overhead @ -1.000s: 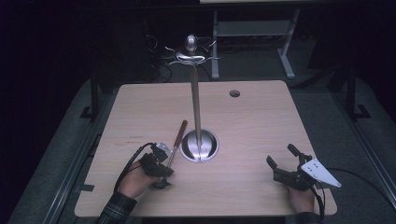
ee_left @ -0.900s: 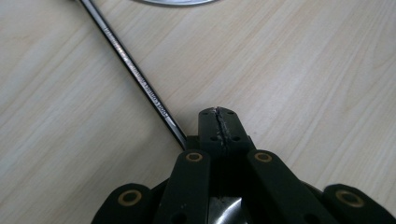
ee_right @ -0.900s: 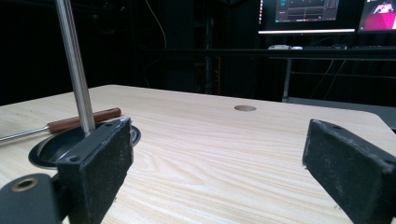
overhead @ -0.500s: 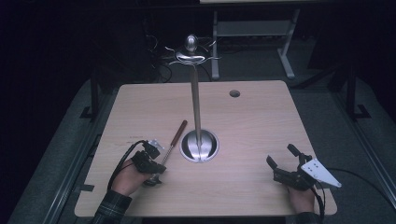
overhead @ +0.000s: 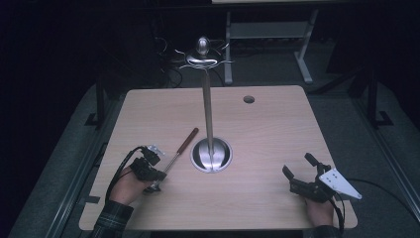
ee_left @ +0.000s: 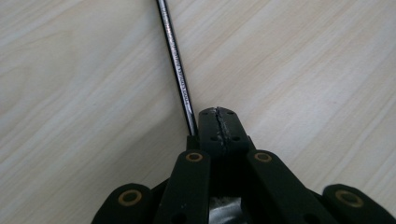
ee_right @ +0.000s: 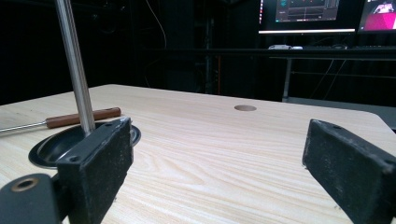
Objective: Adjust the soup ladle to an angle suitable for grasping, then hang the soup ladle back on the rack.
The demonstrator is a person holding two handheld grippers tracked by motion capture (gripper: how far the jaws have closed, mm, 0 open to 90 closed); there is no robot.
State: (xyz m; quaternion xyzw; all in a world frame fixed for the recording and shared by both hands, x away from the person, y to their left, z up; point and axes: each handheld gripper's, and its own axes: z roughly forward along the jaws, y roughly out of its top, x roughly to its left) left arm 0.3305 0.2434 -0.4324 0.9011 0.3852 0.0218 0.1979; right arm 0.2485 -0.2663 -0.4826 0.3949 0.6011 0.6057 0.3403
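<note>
Black jaws of the left claw are pressed together just beside the chrome shaft of a wooden-handled utensil, which lies flat on the tabletop. Its handle points toward the steel stand, whose round dish base holds nothing else. The right claw rests wide apart, well away.

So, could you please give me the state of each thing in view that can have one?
Left gripper: jaws shut, pressed together beside the utensil's shaft, not clearly on it.
Right gripper: open, jaws wide apart, holding nothing.
Utensil: lying flat on the table, wooden handle pointing away from the person.
Stand: upright on its round base, hooks at the top bare.
Table: level.
</note>
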